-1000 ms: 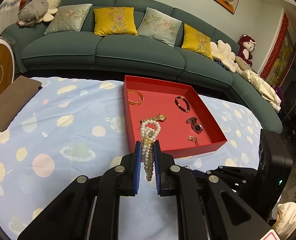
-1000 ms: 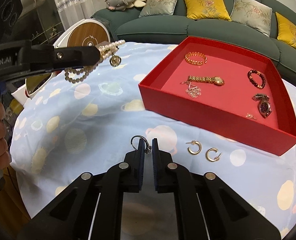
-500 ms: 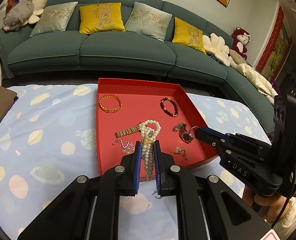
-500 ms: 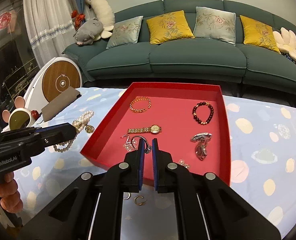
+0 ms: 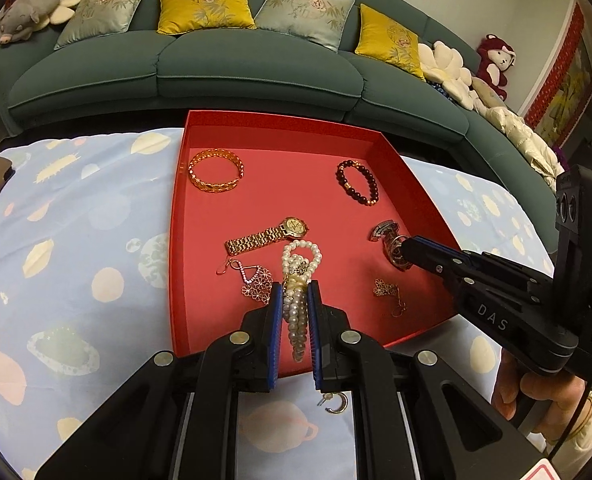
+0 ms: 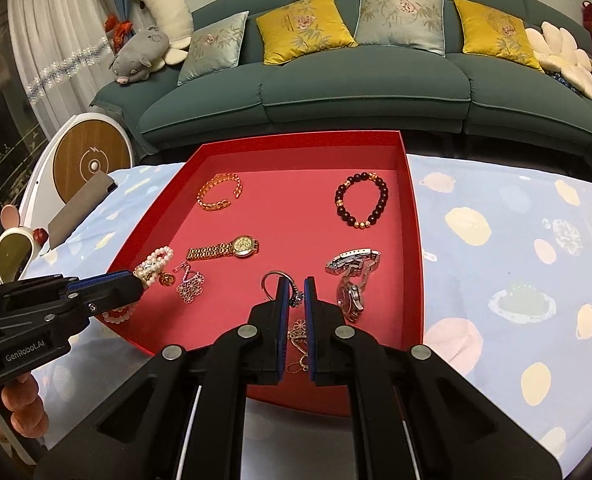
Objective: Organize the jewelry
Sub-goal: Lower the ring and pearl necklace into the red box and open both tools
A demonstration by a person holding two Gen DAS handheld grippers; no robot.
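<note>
Sofa [image 6: 336,92]: teal, cushioned, beyond the table; background only.
Tablecloth [image 5: 75,240]: pale blue with spots, under everything.
Red tray [image 5: 179,208]: shallow open box on the cloth, already holding a gold bangle [image 5: 215,176], dark bead bracelet [image 5: 358,187], gold watch [image 5: 267,234], silver watch [image 6: 352,280], flower earring [image 5: 255,282] and small gold earring [image 5: 388,294].
Left gripper [image 5: 294,300]: clenched on the pearl bracelet [image 5: 298,280], strands bunched between the blue pads, loop hanging above the tray's near half beside the flower earring.
Right gripper [image 6: 294,294]: clamped on a silver ring [image 6: 279,284], poised over the tray's near right part, next to the silver watch.
Handling, pearls: light, limp, smooth beads; likely to slide or slump if the grip loosens; best held across several strands at the bunch, as now, and lowered gently.
Handling, ring: tiny, stiff, slippery metal; pinch on the band, stone end likely to twist out.
Gold hoop earring [image 5: 336,404]: outside the tray, on the cloth beneath the left gripper; probably awaiting collection.
Left view only: hoop earring on the cloth; right gripper's tip near the silver watch.
Right view only: ring between the pads; pearl loop from the side, with a gold charm [image 6: 167,279] dangling.
</note>
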